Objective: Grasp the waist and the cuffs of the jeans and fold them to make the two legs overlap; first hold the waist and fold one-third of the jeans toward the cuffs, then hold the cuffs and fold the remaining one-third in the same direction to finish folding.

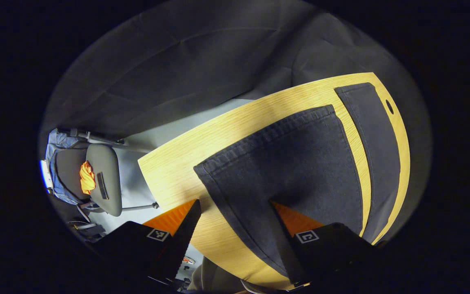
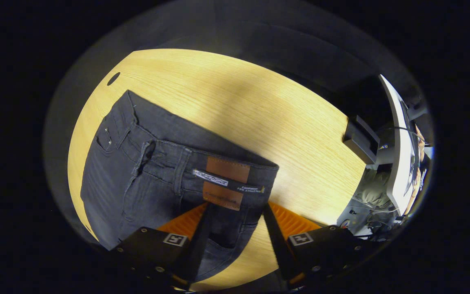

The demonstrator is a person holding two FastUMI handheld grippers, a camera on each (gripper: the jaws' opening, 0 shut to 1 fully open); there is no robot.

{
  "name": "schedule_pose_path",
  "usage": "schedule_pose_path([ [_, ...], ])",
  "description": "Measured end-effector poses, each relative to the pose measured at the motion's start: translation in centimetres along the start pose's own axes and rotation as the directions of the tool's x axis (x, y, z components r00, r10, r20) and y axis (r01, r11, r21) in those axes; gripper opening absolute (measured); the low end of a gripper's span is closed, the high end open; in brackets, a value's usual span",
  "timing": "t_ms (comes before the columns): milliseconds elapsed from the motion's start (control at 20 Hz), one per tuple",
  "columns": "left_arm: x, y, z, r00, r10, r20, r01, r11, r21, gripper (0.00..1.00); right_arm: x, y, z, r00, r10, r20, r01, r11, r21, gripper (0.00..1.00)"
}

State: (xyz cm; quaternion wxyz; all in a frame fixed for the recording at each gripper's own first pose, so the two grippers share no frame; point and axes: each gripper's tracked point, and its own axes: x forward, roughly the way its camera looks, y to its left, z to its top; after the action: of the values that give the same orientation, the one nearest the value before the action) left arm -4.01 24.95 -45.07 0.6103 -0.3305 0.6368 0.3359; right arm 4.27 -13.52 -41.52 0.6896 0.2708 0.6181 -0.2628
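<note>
**Q:** Left gripper view?

**A:** Left gripper (image 1: 235, 206) poised over the cuff end of the jeans (image 1: 296, 163), jaws spread wide and holding nothing. One finger over bare counter (image 1: 186, 159), the other over dark denim, so the near leg's side edge runs up between them. Two legs lying side by side and apart, a strip of wood showing between; second leg (image 1: 371, 143) to the right, by the counter's far rim. Hemmed cuff (image 1: 267, 134) just ahead of the fingers. Open wood left of and beyond the cuff. Off the counter to the left, a grey chair (image 1: 102, 179) with orange cloth (image 1: 87, 176) on it.

**Q:** Right gripper view?

**A:** Right gripper (image 2: 235, 206) at the waist end, jaws likewise wide and empty, straddling the waistband's near corner just below the brown patch (image 2: 227, 169). Jeans (image 2: 137, 179) spread flat, waistband stretching away to the left. Broad bare counter (image 2: 259, 106) beyond and to the right; dark box (image 2: 361, 139) at the right edge, well apart.

**Q:** Relation governing the coming move?

**A:** Long axis running from one gripper to the other; each already nearest its own end. Legs not yet overlapped, so probably a pinch at the near edge first, then a carry across toward the far leg.
</note>
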Motion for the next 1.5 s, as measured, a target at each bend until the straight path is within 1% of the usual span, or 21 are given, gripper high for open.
schedule_pose_path([
  [50,-0.1,-0.3,0.0,1.0,-0.004,0.01,0.004,1.0,-0.005,0.86,0.0,0.3,0.1,1.0,0.001,0.01,-0.001,1.0,-0.001,0.71],
  [100,0.0,-0.7,0.0,1.0,-0.01,0.02,0.01,1.0,0.01,0.77,0.0,0.4,0.1,1.0,0.001,0.016,-0.001,1.0,-0.01,0.61],
  [150,-0.2,-1.2,0.5,0.999,-0.034,0.04,0.033,0.999,0.03,0.64,0.0,0.3,0.0,1.0,0.012,0.024,-0.011,0.999,-0.043,0.57],
  [200,0.0,-1.9,0.6,0.997,-0.054,0.059,0.053,0.999,0.011,0.37,0.0,0.4,-0.1,0.999,0.045,0.024,-0.045,0.999,-0.021,0.56],
  [250,0.2,-2.7,1.2,0.995,-0.081,0.058,0.08,0.997,0.022,0.1,-0.3,0.8,0.3,0.996,0.079,0.033,-0.08,0.996,0.026,0.42],
  [300,-0.1,-3.2,1.5,0.988,-0.132,0.077,0.13,0.991,0.026,0.11,0.0,0.8,-0.2,0.992,0.128,0.014,-0.129,0.991,0.041,0.28],
  [350,0.2,-3.6,1.8,0.983,-0.173,0.068,0.172,0.985,0.019,0.02,-0.3,1.2,-0.1,0.979,0.204,0.015,-0.205,0.975,0.089,0.28],
  [400,-0.2,-3.5,1.3,0.974,-0.213,0.074,0.211,0.977,0.033,0.01,-0.5,1.4,-0.3,0.966,0.257,0.002,-0.254,0.952,0.171,0.2],
  [450,-1.0,-3.6,1.6,0.965,-0.247,0.087,0.246,0.969,0.023,0.01,-0.2,2.2,-0.1,0.948,0.319,0.002,-0.311,0.923,0.226,0.13],
  [500,-1.2,-3.4,1.4,0.956,-0.276,0.1,0.276,0.961,0.019,0.01,-0.6,1.9,-0.2,0.934,0.356,0.021,-0.348,0.899,0.264,0.13],
  [550,-2.3,-3.4,1.6,0.944,-0.308,0.117,0.309,0.951,0.013,0.01,-1.3,2.3,-0.1,0.918,0.396,0.035,-0.39,0.879,0.273,0.13],
  [650,-4.0,-3.9,2.0,0.927,-0.35,0.138,0.35,0.936,0.027,0.01,-3.3,2.6,0.3,0.898,0.432,0.083,-0.437,0.858,0.27,0.13],
  [800,-7.1,-6.2,2.7,0.886,-0.432,0.171,0.422,0.902,0.094,0.01,-6.3,4.6,1.0,0.851,0.511,0.123,-0.524,0.809,0.265,0.12],
  [950,-10.4,-9.1,4.0,0.837,-0.509,0.199,0.484,0.86,0.162,0.01,-8.6,6.3,1.6,0.813,0.563,0.151,-0.582,0.77,0.262,0.12],
  [1050,-12.1,-10.6,5.2,0.812,-0.542,0.216,0.509,0.839,0.192,0.01,-10.1,7.5,1.8,0.79,0.593,0.155,-0.611,0.745,0.267,0.12],
  [1150,-13.3,-12.4,6.1,0.795,-0.566,0.22,0.527,0.823,0.213,0.01,-11.2,8.5,2.4,0.772,0.614,0.165,-0.633,0.722,0.28,0.12],
  [1250,-13.6,-13.7,7.0,0.791,-0.57,0.222,0.524,0.819,0.235,0.01,-12.3,9.5,2.8,0.758,0.63,0.169,-0.648,0.701,0.296,0.12],
  [1350,-14.3,-15.3,8.8,0.781,-0.582,0.229,0.542,0.812,0.215,0.01,-13.0,10.3,3.6,0.751,0.635,0.181,-0.656,0.686,0.316,0.13],
  [1400,-14.5,-15.9,9.8,0.778,-0.581,0.237,0.54,0.813,0.218,0.01,-13.3,10.8,4.0,0.75,0.635,0.187,-0.656,0.676,0.334,0.12],
  [1450,-14.6,-16.5,11.0,0.781,-0.573,0.248,0.517,0.816,0.258,0.01,-13.5,11.3,4.3,0.751,0.633,0.188,-0.655,0.675,0.34,0.12],
  [1500,-13.7,-17.0,12.6,0.785,-0.557,0.271,0.479,0.824,0.304,0.01,-13.3,11.8,4.5,0.758,0.623,0.192,-0.647,0.682,0.341,0.17],
])
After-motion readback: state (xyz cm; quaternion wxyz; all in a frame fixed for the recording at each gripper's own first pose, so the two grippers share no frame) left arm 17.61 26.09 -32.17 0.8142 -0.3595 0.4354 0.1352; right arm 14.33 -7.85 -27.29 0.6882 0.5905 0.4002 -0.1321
